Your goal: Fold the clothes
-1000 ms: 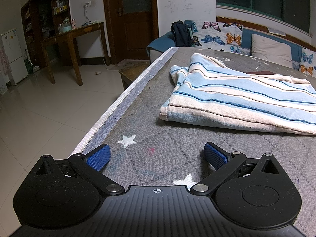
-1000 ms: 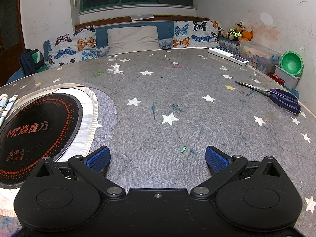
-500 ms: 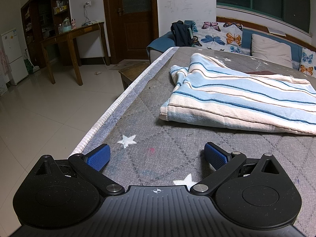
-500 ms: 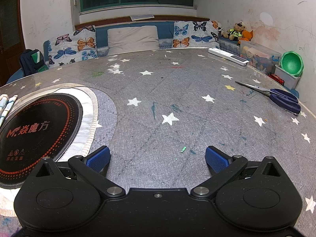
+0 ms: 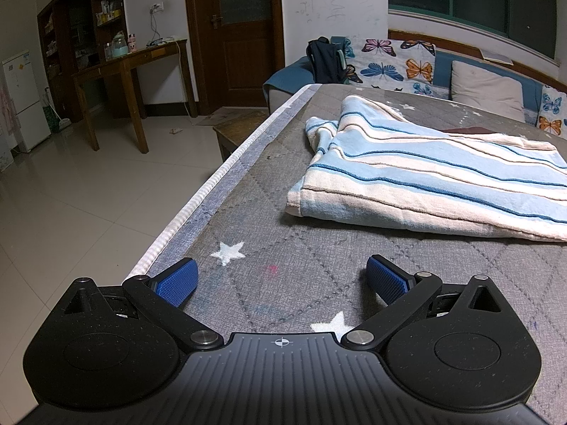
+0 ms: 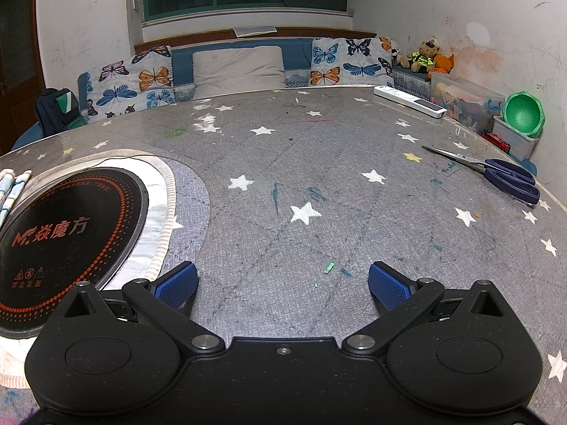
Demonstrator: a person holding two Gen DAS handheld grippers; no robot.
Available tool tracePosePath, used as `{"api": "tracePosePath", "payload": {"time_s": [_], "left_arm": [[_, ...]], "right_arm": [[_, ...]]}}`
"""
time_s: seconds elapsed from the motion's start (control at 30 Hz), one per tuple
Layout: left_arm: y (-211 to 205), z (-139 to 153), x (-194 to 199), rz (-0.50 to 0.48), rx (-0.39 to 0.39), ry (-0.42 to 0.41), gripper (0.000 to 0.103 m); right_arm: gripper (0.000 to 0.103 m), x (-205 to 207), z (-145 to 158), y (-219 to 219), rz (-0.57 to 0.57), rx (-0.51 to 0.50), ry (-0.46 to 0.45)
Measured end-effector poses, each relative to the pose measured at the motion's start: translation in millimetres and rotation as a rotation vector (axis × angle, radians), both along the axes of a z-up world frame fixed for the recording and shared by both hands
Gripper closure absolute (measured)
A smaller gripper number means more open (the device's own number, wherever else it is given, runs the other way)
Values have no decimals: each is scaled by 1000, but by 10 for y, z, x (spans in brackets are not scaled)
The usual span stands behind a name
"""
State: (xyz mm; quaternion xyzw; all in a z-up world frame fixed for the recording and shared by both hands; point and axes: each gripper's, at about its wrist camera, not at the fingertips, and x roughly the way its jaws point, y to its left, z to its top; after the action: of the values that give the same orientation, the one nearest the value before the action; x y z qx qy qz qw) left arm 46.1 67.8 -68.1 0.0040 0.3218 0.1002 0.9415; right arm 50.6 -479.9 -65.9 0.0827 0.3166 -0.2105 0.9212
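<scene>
Garment (image 5: 436,180), striped blue and white, lies folded on the grey starred worktop (image 5: 283,248), ahead of the left gripper (image 5: 280,279) (jaws wide apart, empty). Right gripper (image 6: 281,279) gapes too, holding nothing, black disc (image 6: 67,237) beside it, scissors (image 6: 496,173) far right.

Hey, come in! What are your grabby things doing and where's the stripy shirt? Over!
Left tool open, empty; right tool too. Striped garment on table, untouched. Scissors far right, not in the way.

Left gripper (image 5: 281,281): matte black ribbed body, round hubs, silver pivot screws, blue ridged pads (image 5: 177,285) (white crosshair mark at centre). Right gripper (image 6: 283,281): same build, smooth top.
</scene>
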Motion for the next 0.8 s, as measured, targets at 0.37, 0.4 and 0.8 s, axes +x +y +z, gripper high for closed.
{"api": "tracePosePath", "payload": {"time_s": [0.37, 0.4, 0.8], "left_arm": [[-1, 0, 0, 0, 0, 0, 0], [-1, 0, 0, 0, 0, 0, 0], [0, 0, 0, 0, -1, 0, 0]], "right_arm": [[0, 0, 0, 0, 0, 0, 0], [0, -1, 0, 0, 0, 0, 0], [0, -1, 0, 1, 0, 0, 0]]}}
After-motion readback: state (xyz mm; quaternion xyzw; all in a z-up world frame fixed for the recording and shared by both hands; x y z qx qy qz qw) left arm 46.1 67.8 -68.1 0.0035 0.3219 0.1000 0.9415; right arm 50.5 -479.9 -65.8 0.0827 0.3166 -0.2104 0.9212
